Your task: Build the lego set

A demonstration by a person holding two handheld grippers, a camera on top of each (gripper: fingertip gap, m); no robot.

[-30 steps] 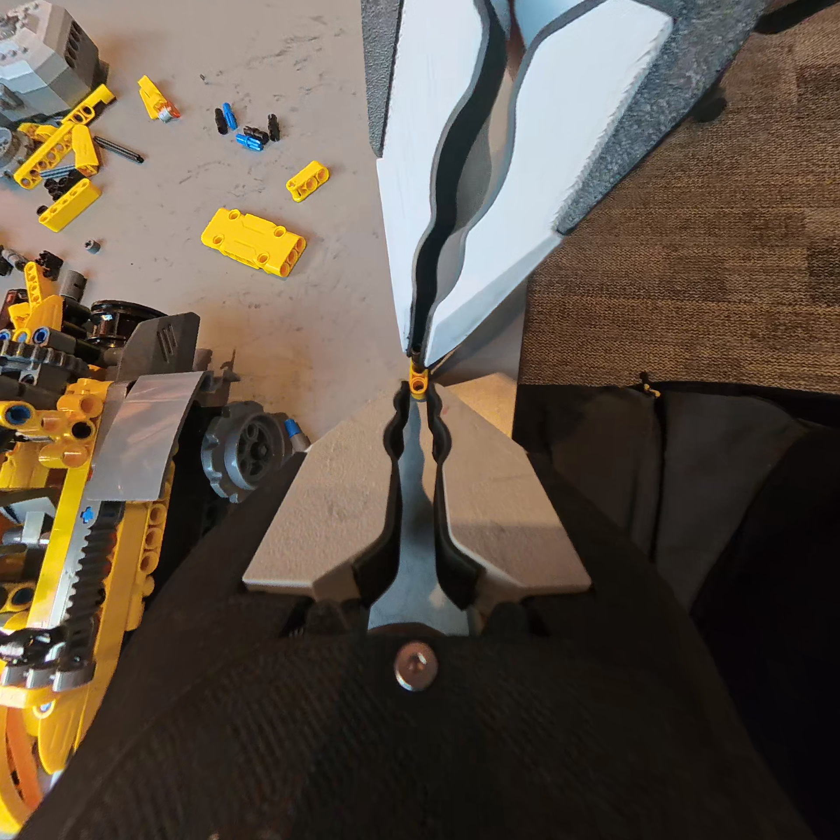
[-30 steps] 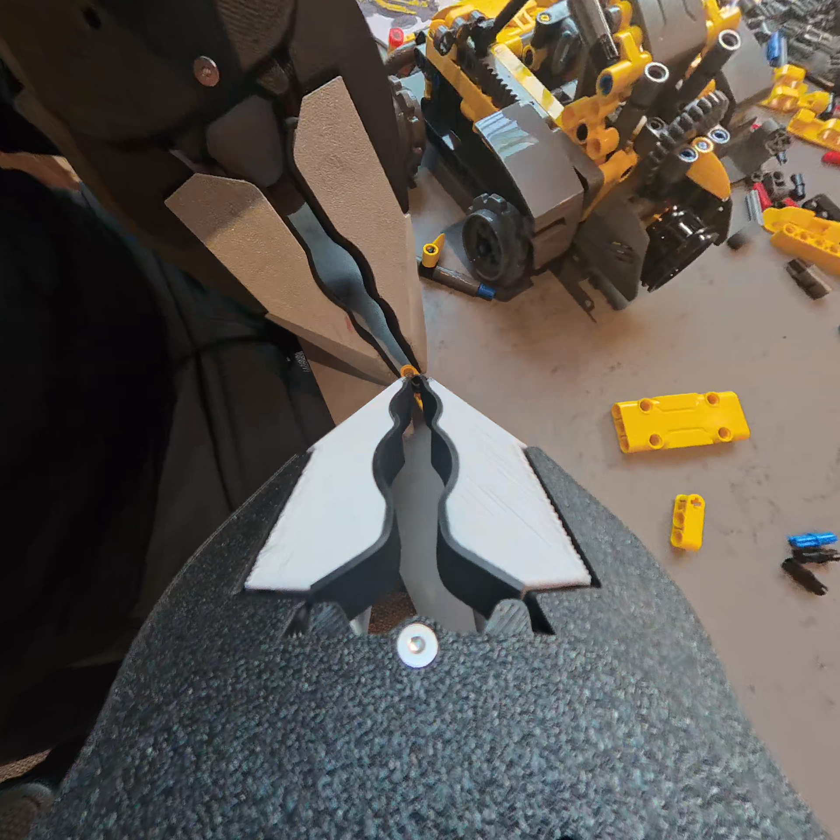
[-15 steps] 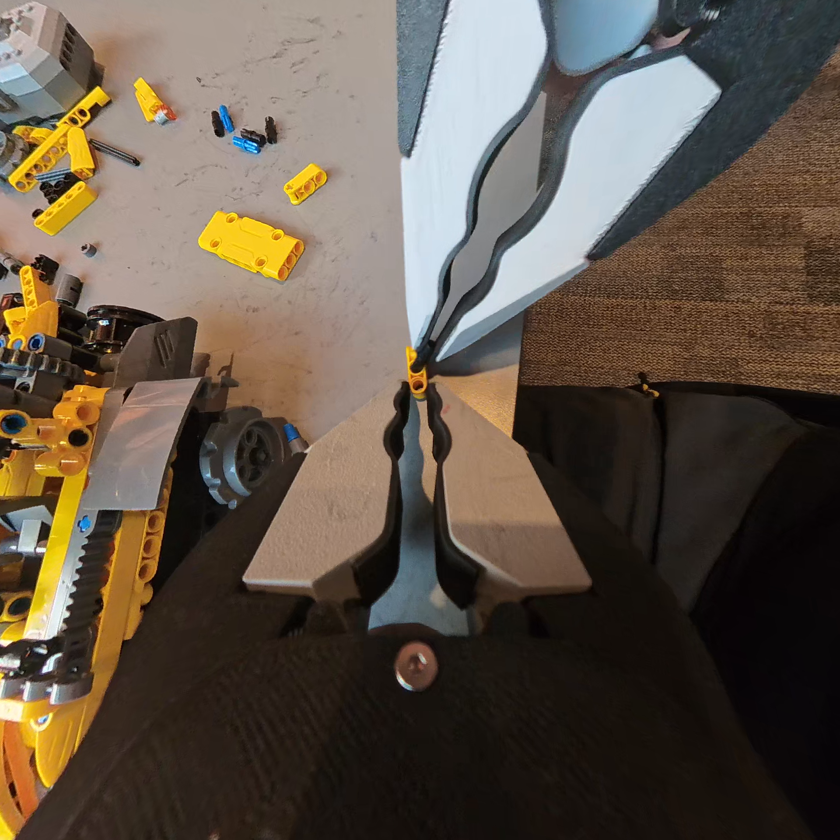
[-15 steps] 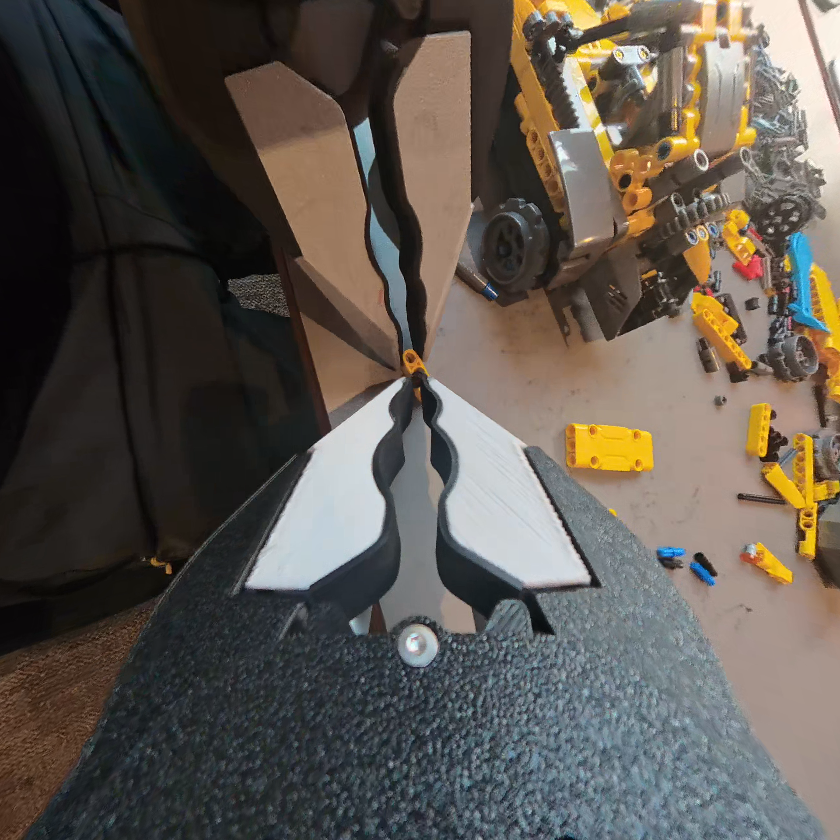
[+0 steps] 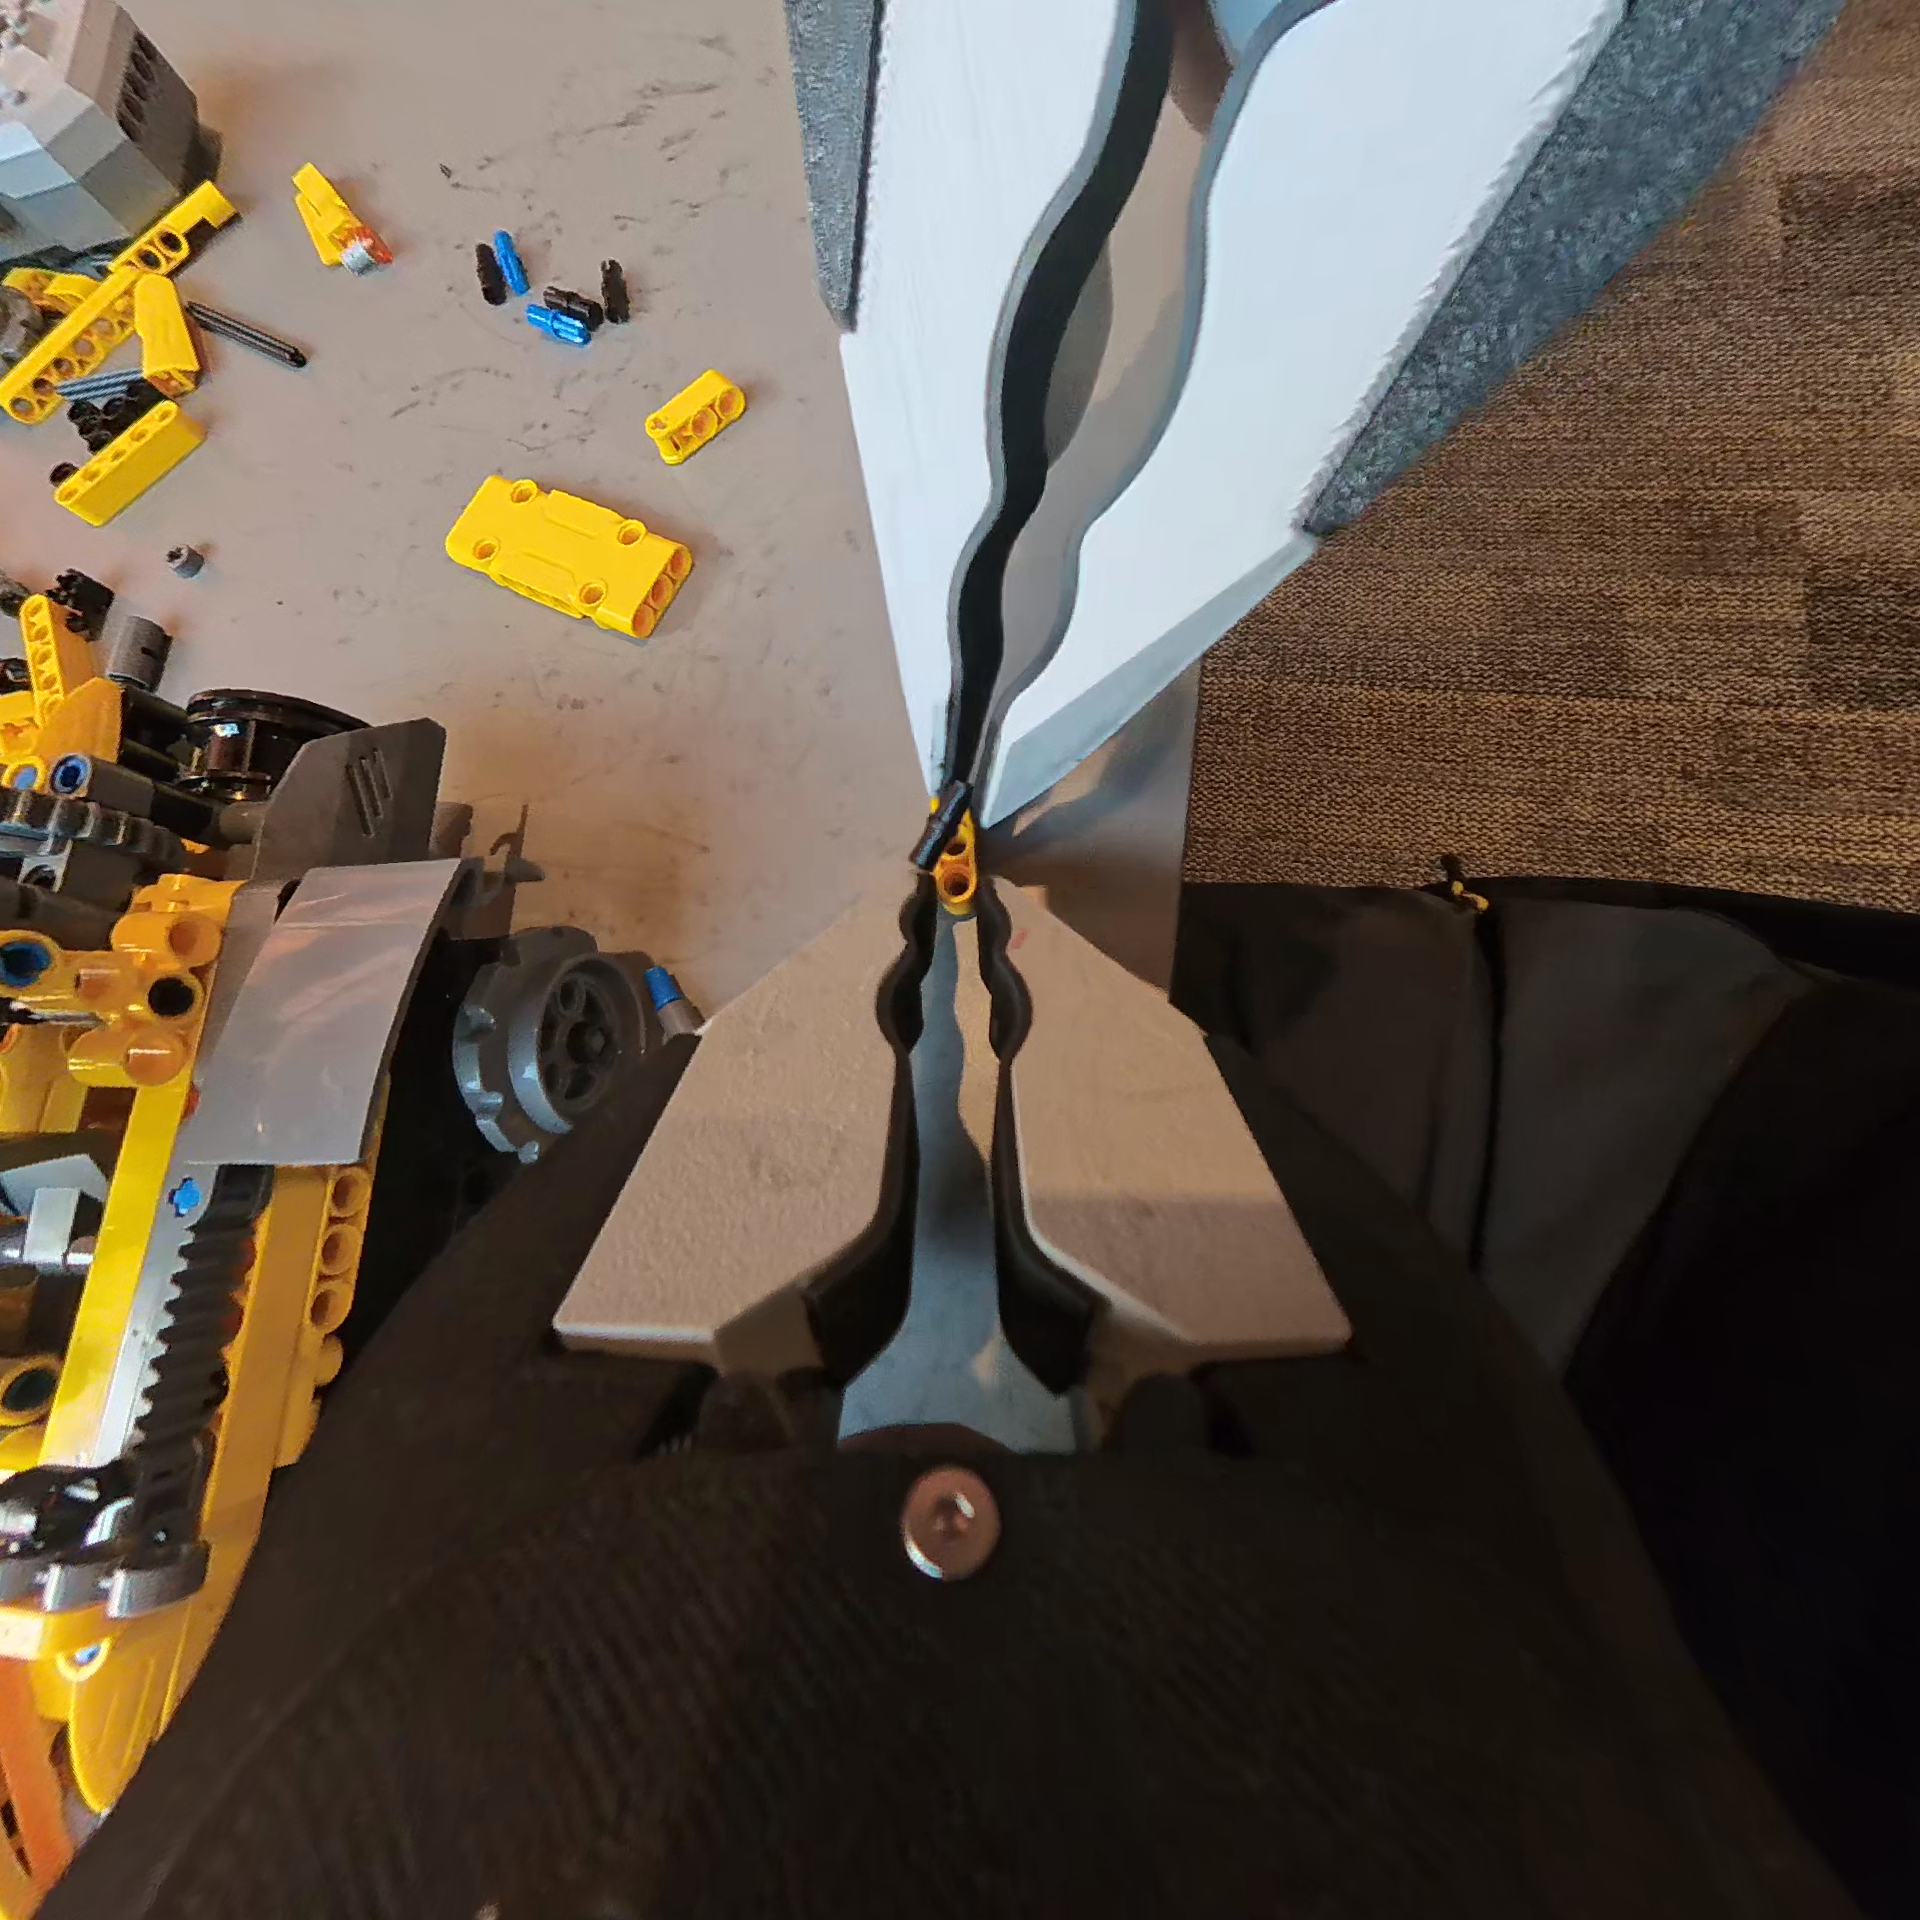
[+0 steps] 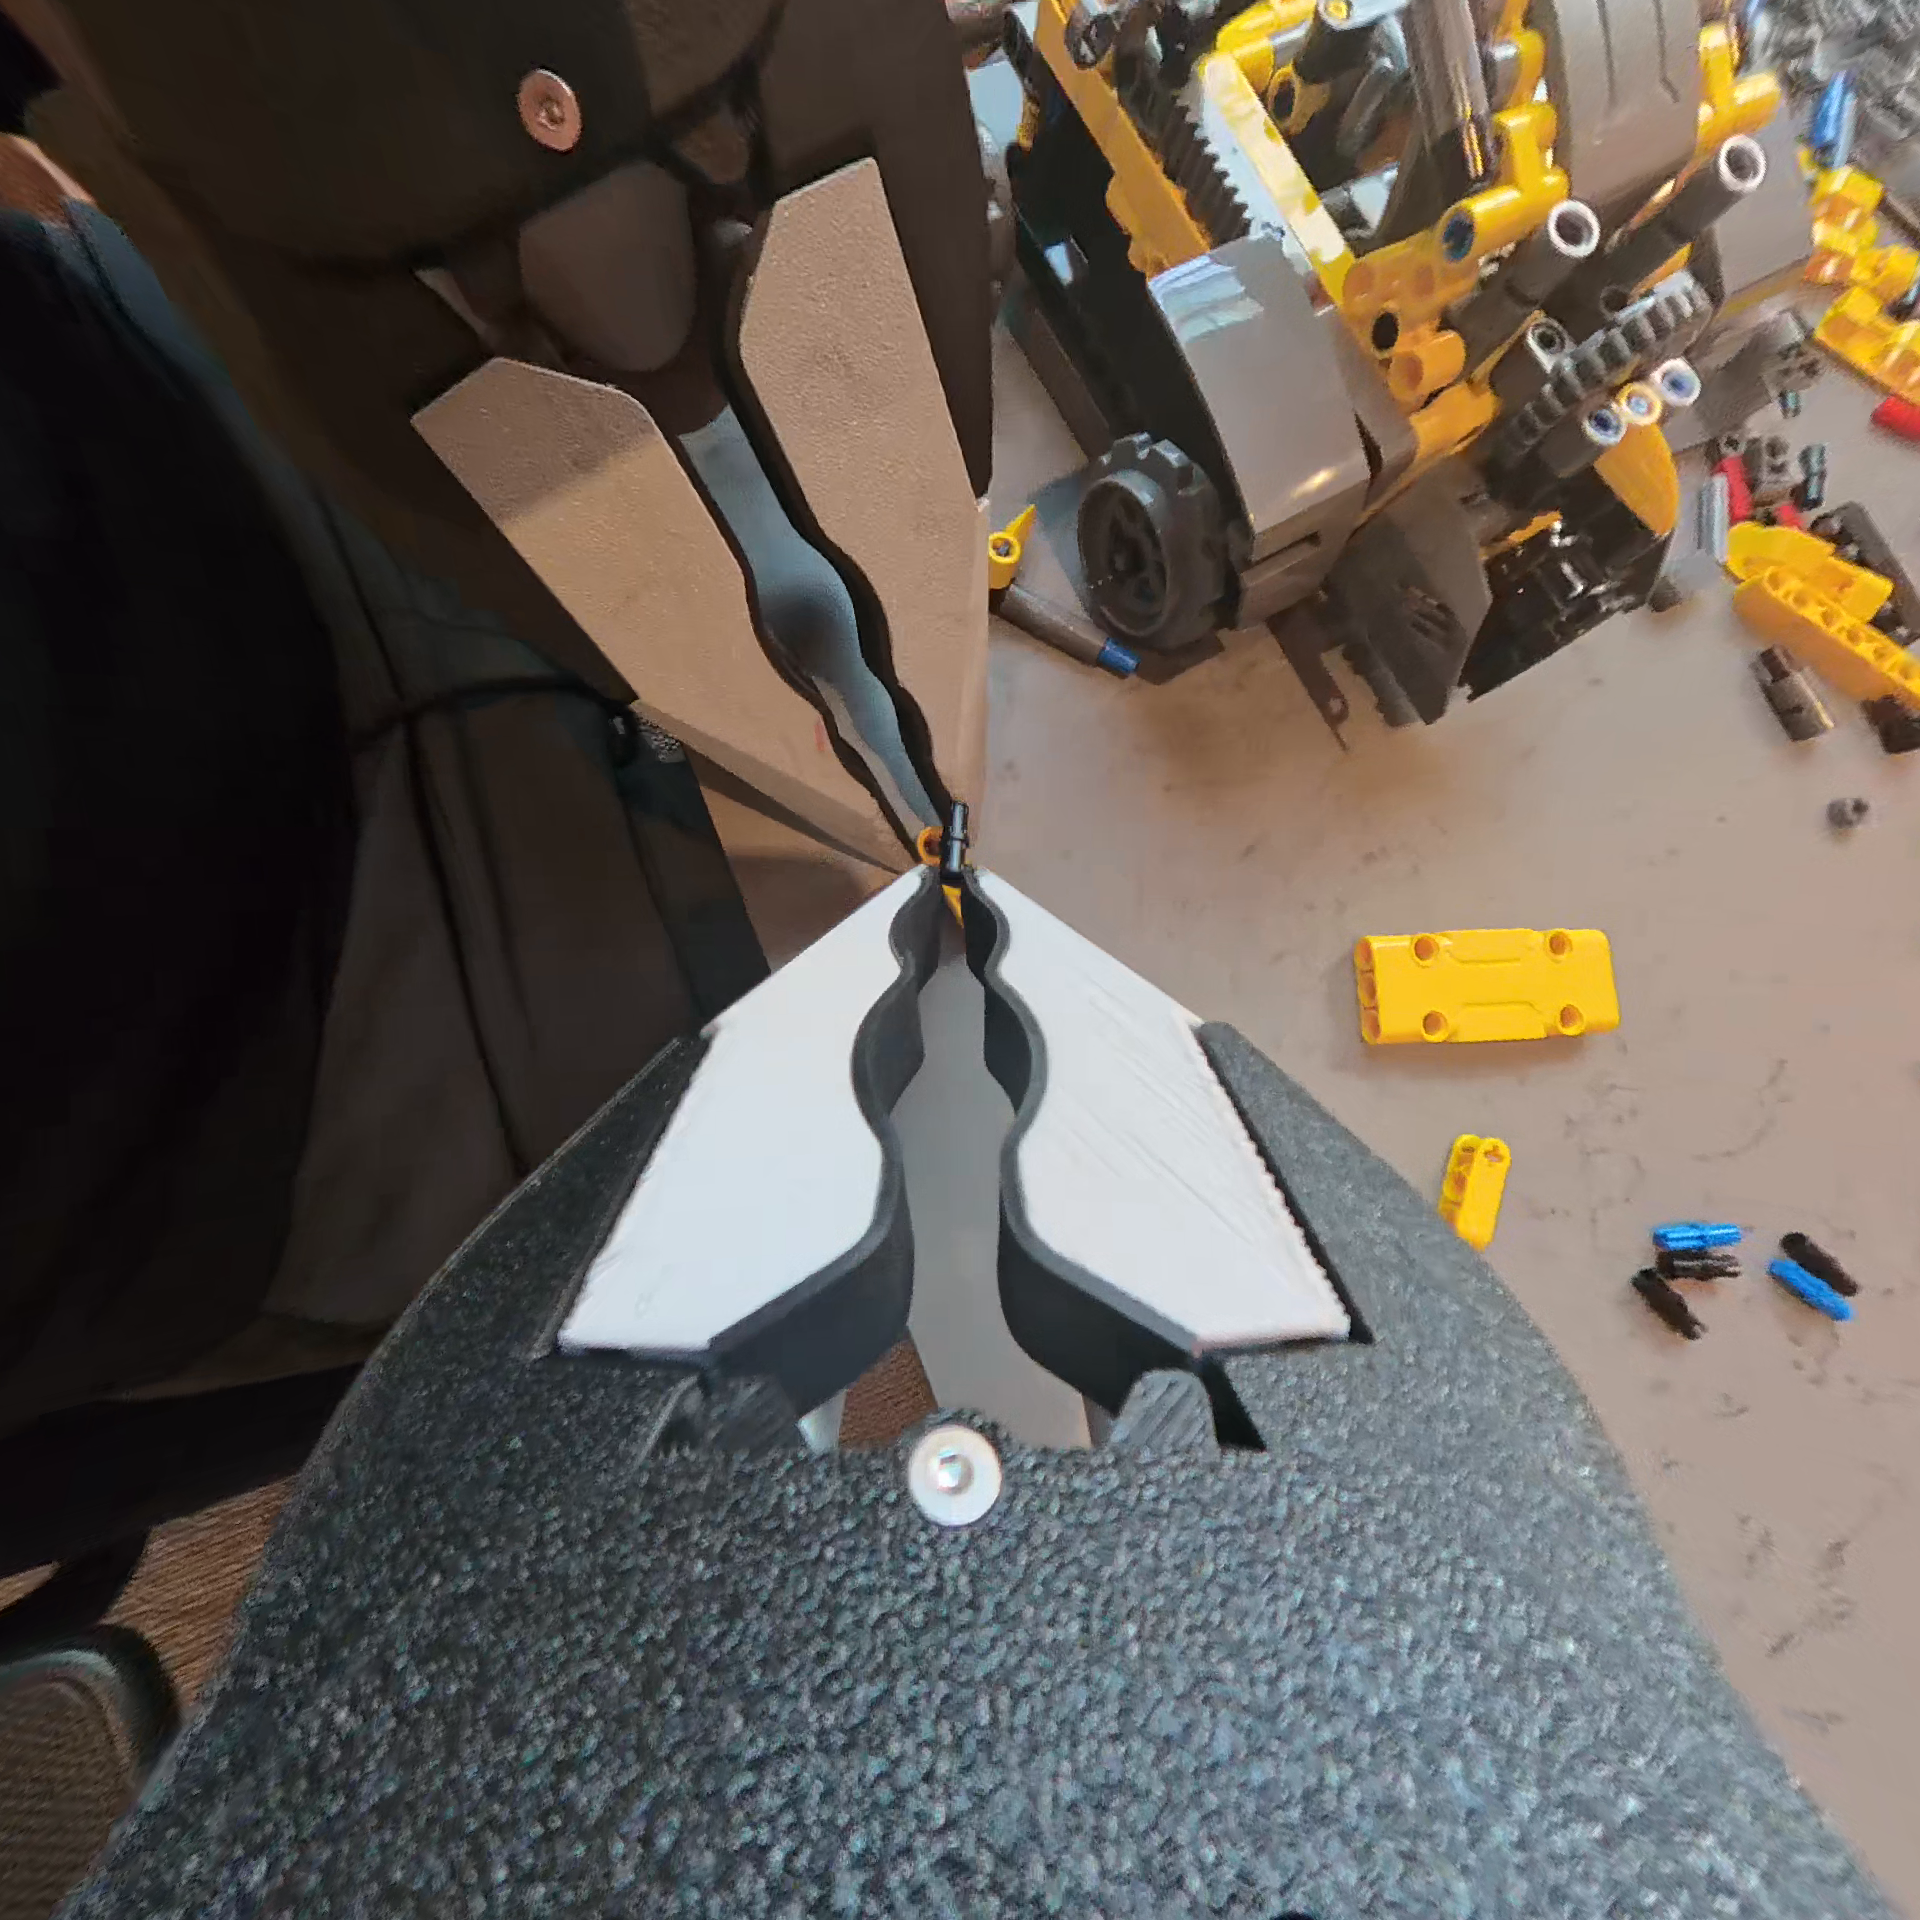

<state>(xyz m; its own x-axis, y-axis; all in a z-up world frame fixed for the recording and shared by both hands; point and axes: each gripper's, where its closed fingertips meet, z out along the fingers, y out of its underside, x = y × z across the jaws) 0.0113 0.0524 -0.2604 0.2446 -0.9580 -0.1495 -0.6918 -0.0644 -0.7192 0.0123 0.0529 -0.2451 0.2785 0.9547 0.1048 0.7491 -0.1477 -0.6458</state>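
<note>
At nine o'clock in the left wrist view stands the half-built yellow-and-grey plastic brick vehicle on the beige surface, a flat yellow plastic panel at eleven. At centre the left gripper, its grey fingers closed to a narrow slit, pinches a small yellow plastic connector. From twelve o'clock the right gripper, white fingers likewise nearly closed, pinches a short black plastic pin that touches the connector. I judge a pin-and-connector joining is in hand: both grips should hold firm, with the pin kept in line with the connector's hole, and force running straight along the pin. Loose blue and black pins lie at four o'clock in the right wrist view.
</note>
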